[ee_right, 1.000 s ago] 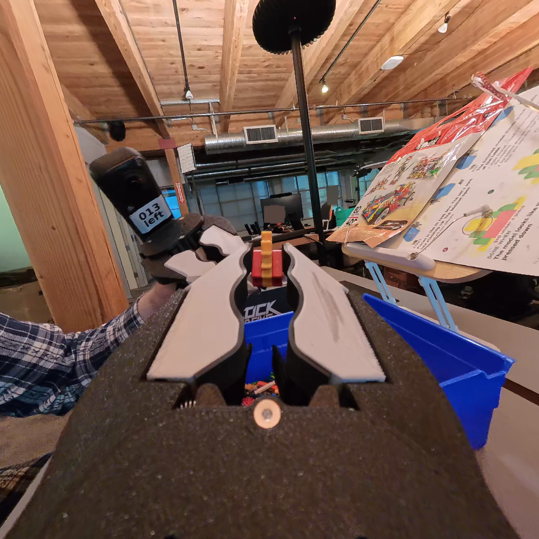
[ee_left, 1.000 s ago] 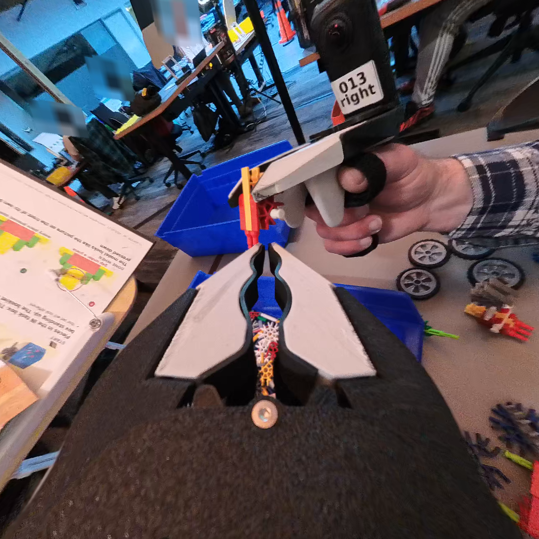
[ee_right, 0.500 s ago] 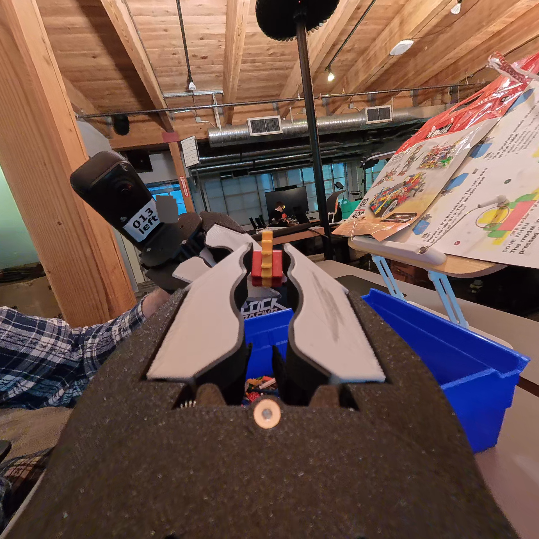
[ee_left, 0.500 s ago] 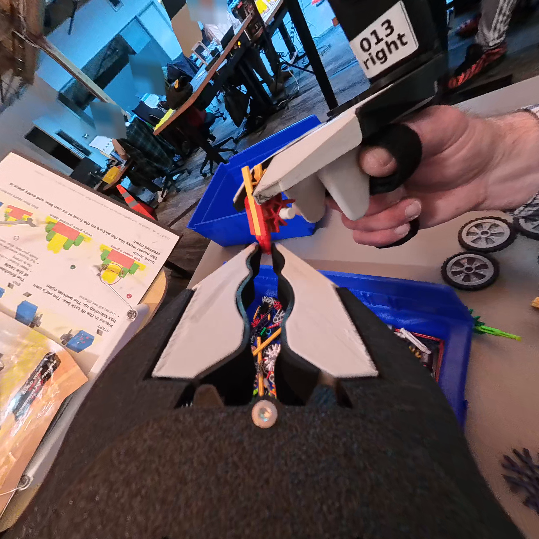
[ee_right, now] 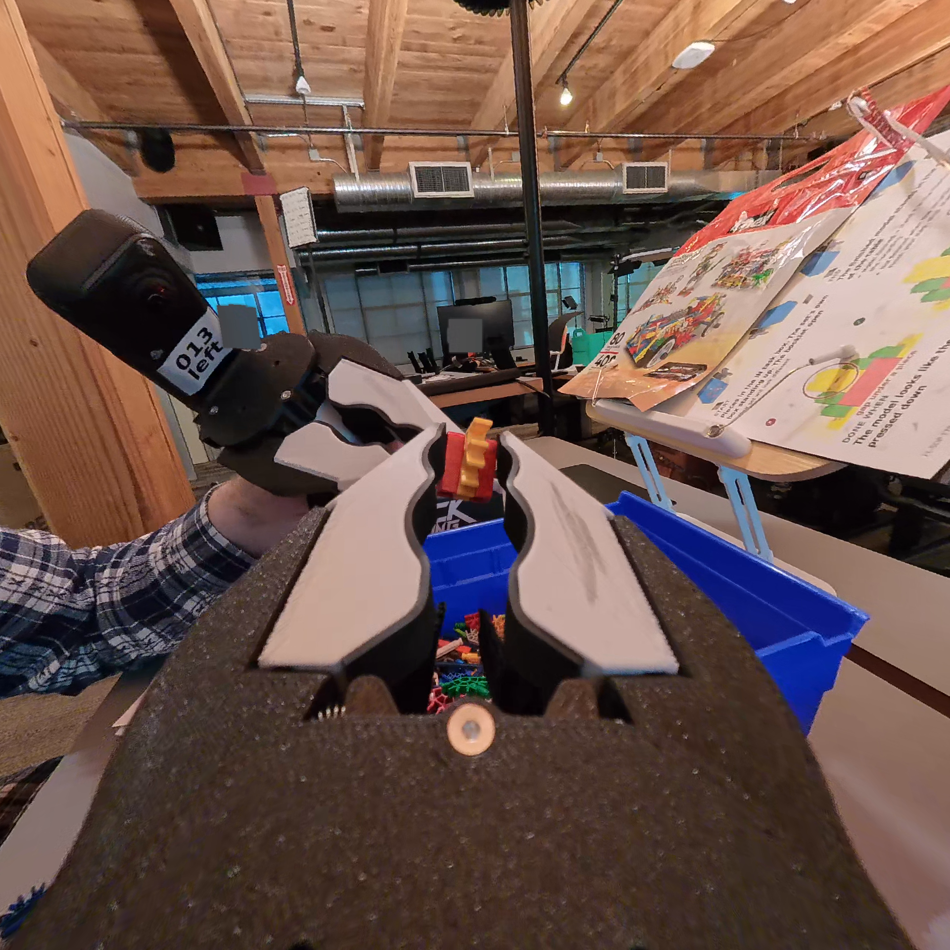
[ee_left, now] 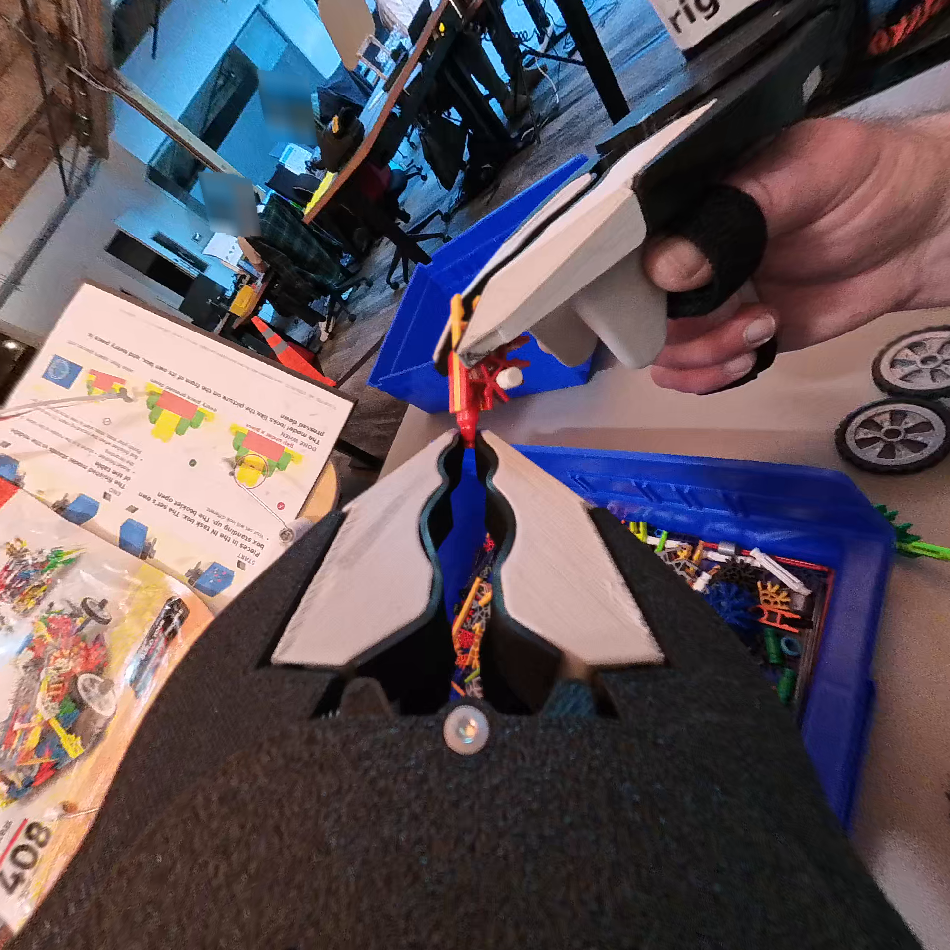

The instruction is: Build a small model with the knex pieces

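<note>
Right gripper [ee_right: 467, 455]: jaws closed on a small red-and-yellow construction-toy assembly [ee_right: 467, 465], mid-frame, lifted above the parts bin.
Left gripper [ee_left: 467, 443]: fingers nearly together, pinching the assembly's red lower tip [ee_left: 468, 429]; likely steadying it.
Blue parts bin [ee_left: 853, 576]: right of centre, full of loose rods and connectors.
Wheels [ee_left: 894, 434]: right edge, on the table.
Instruction sheet [ee_left: 169, 437]: left, propped for reading; printed text present.
Grippers' cameras: white stickers.

Left claw [ee_left: 467, 446], jaws nearly closed, pinching the lower tip of a red-and-yellow toy assembly [ee_left: 470, 380]. Right claw [ee_left: 455, 354], held by a hand [ee_left: 833, 252], clamps the same assembly from above. Below: blue bin [ee_left: 853, 606] of mixed construction pieces; two grey wheels [ee_left: 897, 437] on the tabletop [ee_left: 668, 411]; instruction sheet [ee_left: 169, 426] at left.
</note>
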A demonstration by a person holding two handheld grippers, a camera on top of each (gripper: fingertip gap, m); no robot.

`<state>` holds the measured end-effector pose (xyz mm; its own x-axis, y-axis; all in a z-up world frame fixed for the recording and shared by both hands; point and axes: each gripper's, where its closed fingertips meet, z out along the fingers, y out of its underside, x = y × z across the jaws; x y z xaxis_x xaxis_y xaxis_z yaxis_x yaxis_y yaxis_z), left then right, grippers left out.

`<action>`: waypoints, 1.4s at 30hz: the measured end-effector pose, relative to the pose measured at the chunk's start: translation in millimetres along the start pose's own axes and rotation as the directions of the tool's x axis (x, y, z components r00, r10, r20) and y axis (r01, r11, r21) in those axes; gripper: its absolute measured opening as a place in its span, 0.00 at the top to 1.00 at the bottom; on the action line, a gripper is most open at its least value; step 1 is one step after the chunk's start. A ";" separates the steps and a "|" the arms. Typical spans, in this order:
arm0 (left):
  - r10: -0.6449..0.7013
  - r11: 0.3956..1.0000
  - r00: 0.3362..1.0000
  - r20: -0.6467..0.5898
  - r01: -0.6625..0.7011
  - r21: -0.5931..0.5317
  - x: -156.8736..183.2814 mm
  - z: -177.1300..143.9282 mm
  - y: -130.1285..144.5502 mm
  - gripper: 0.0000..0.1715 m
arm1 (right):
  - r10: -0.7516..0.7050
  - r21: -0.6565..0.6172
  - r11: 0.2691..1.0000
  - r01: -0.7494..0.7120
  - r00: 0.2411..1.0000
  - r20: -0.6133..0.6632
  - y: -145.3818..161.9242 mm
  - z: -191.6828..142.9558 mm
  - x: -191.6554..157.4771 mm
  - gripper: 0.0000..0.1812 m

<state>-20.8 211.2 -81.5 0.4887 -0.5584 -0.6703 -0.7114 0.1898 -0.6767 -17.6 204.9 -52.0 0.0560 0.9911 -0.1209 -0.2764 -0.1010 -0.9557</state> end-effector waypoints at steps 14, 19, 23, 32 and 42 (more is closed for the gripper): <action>0.050 0.999 0.999 0.020 -0.050 -0.006 -11.8 -12.4 1.8 0.98 | -0.097 -0.077 0.992 0.101 0.994 0.046 13.3 2.7 -10.0 0.90; 0.000 1.000 1.000 0.027 0.000 0.016 -14.8 -10.6 1.0 0.97 | -0.173 -0.092 0.981 0.174 0.985 0.010 13.5 2.6 -8.3 0.90; -0.062 0.998 0.998 0.005 0.062 0.031 -16.7 -10.3 2.8 0.96 | -0.243 -0.098 0.966 0.238 0.970 -0.035 11.8 4.5 -7.4 0.90; -0.132 0.989 0.990 -0.058 0.136 0.063 -15.8 -11.7 4.3 0.94 | -0.295 -0.108 0.952 0.286 0.952 -0.083 11.6 5.9 -3.9 0.90; -0.283 0.943 0.936 -0.208 0.311 0.117 -11.8 -16.4 -1.4 0.94 | -0.266 -0.069 0.963 0.262 0.962 -0.066 7.4 5.2 -7.3 0.90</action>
<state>-33.8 204.3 -67.6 0.5541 -0.7444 -0.3727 -0.4594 0.0999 -0.8826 -25.0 197.4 -56.8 0.1911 0.9742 0.1204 -0.1847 0.1562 -0.9703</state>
